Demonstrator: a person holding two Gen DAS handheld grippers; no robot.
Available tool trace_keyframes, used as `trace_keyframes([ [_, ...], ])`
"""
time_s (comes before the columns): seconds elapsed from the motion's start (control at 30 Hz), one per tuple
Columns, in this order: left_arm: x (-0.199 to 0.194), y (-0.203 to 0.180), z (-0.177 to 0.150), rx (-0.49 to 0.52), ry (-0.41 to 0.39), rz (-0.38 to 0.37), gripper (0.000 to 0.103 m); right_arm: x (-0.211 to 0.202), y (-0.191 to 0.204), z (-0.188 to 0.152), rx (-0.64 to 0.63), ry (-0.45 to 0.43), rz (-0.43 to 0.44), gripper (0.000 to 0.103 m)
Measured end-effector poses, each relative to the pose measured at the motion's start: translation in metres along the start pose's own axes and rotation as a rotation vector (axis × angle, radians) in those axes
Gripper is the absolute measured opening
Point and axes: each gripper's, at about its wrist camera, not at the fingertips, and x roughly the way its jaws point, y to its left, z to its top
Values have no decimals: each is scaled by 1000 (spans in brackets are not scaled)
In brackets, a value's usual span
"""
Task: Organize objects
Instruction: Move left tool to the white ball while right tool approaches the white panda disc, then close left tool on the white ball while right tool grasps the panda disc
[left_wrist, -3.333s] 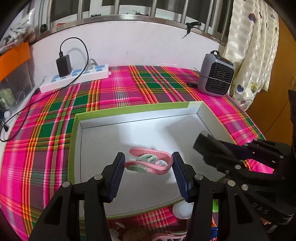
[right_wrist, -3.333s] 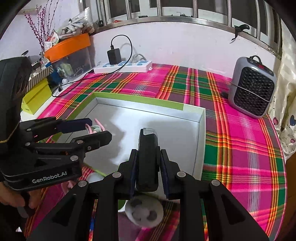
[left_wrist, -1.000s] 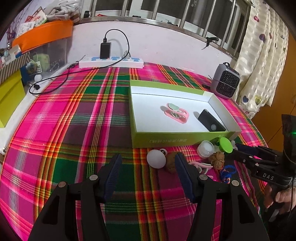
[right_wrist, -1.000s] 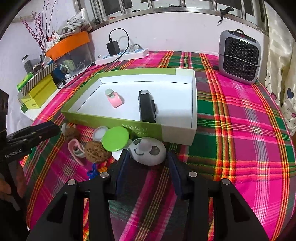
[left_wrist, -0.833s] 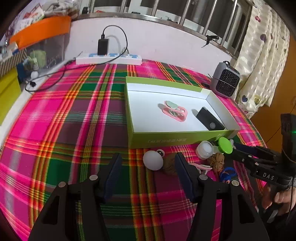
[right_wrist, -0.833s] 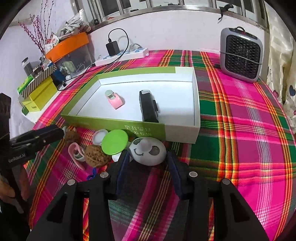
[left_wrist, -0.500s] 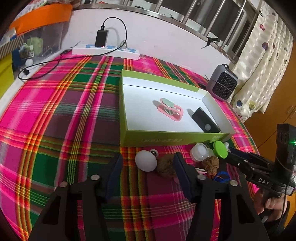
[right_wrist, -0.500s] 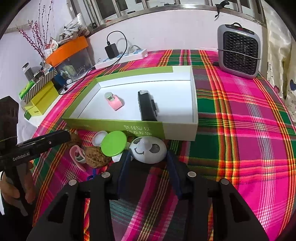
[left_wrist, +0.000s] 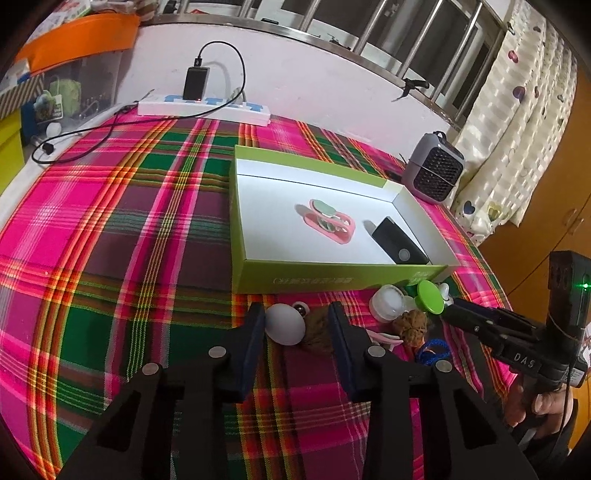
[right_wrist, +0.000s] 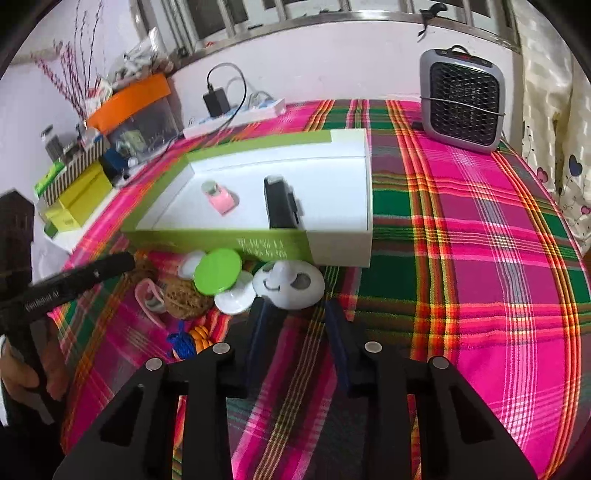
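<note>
A green and white box (left_wrist: 332, 275) (right_wrist: 340, 243) lies on the plaid tablecloth and holds a pink clip (left_wrist: 330, 221) (right_wrist: 221, 201) and a black device (left_wrist: 399, 245) (right_wrist: 280, 206). In front of it lie a white ball toy (left_wrist: 284, 324), a brown walnut (left_wrist: 318, 331) (right_wrist: 184, 297), a green lid (left_wrist: 429, 302) (right_wrist: 218, 271), a white panda-face toy (right_wrist: 289, 282), a pink ring (right_wrist: 147, 295) and a blue and orange cord (right_wrist: 190, 339). My left gripper (left_wrist: 297, 334) is open just behind the ball and walnut. My right gripper (right_wrist: 293, 321) is open just behind the panda toy.
A grey heater (left_wrist: 434, 173) (right_wrist: 461, 110) stands at the back right. A white power strip with a charger (left_wrist: 203, 105) (right_wrist: 236, 110) lies by the wall. An orange-lidded bin (right_wrist: 129, 107) and yellow boxes (right_wrist: 74, 199) stand at the left.
Both grippers have pulled back out of the box, leaving the pink clip and black device in it. Over the last second each has edged toward the loose objects in front of the box.
</note>
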Motion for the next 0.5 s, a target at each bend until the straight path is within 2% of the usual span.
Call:
trace_keyframes([
  [0.1, -1, 3, 0, -15, -4, -6, 28, -6, -3, 4, 33, -34, 30, 46],
  [0.2, 1, 6, 1, -32, -4, -16, 28, -4, -3, 9, 51, -41, 30, 47],
  [0.37, 5, 13, 2, -79, 5, -41, 29, 15, -12, 14, 125, 8, 47, 46],
  [0.5, 8, 14, 4, -97, 10, -49, 30, 16, -14, 15, 144, 8, 53, 45],
])
